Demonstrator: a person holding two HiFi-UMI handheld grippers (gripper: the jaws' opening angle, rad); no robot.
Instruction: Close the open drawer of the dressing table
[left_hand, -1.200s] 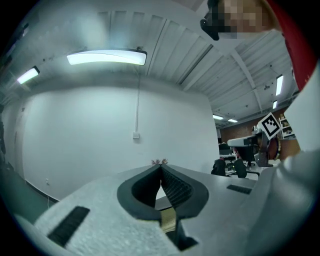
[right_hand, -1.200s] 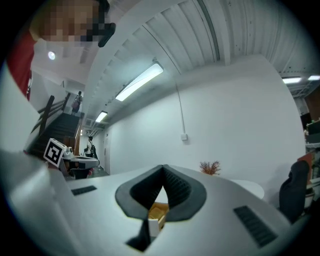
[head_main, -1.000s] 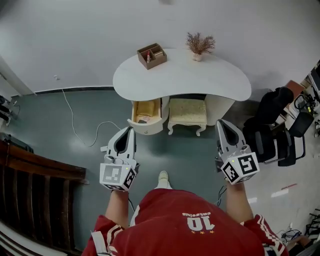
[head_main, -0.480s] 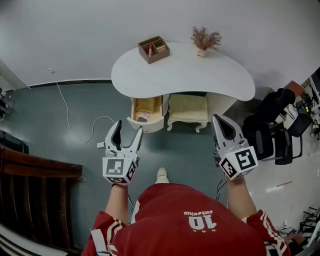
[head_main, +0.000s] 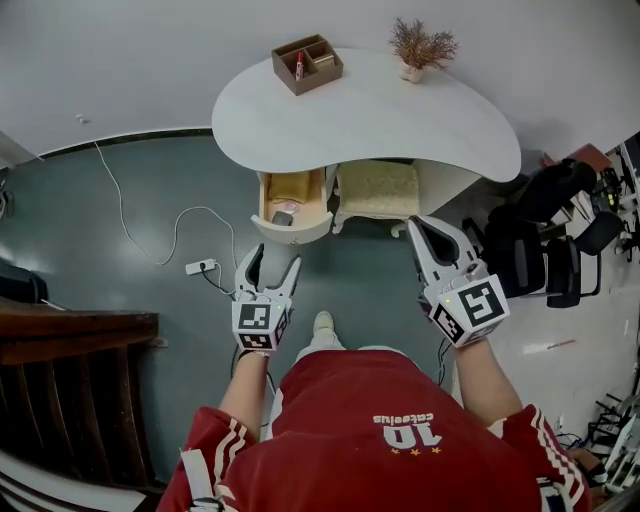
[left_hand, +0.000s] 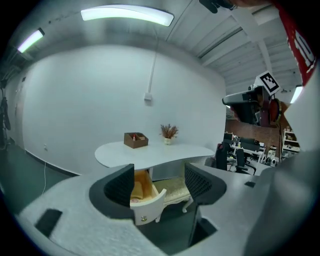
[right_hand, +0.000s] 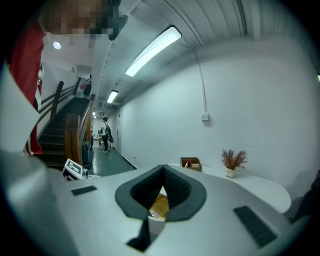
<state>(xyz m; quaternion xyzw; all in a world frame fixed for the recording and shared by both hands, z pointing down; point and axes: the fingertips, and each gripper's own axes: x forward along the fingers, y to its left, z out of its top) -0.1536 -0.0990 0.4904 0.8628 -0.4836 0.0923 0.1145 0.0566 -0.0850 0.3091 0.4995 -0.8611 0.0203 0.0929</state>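
Drawer (head_main: 292, 218): stood pulled out under the bench (head_main: 380, 125), left of the stool (head_main: 377, 192).
Left hand-held gripper (head_main: 274, 258): jaws had just been opening, stood wide and empty, aimed at the drawer front, short of it.
Right hand-held gripper (head_main: 416, 226): jaws together, empty.
Handling: the curved front likely wanted a square, central, straight push.

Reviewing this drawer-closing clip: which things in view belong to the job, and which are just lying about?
Job: open drawer; dressing table; left tool, jaws just opened, nothing between them; right tool, shut.
Lying about: stool; wooden organiser; dried flowers; power strip; office chairs.
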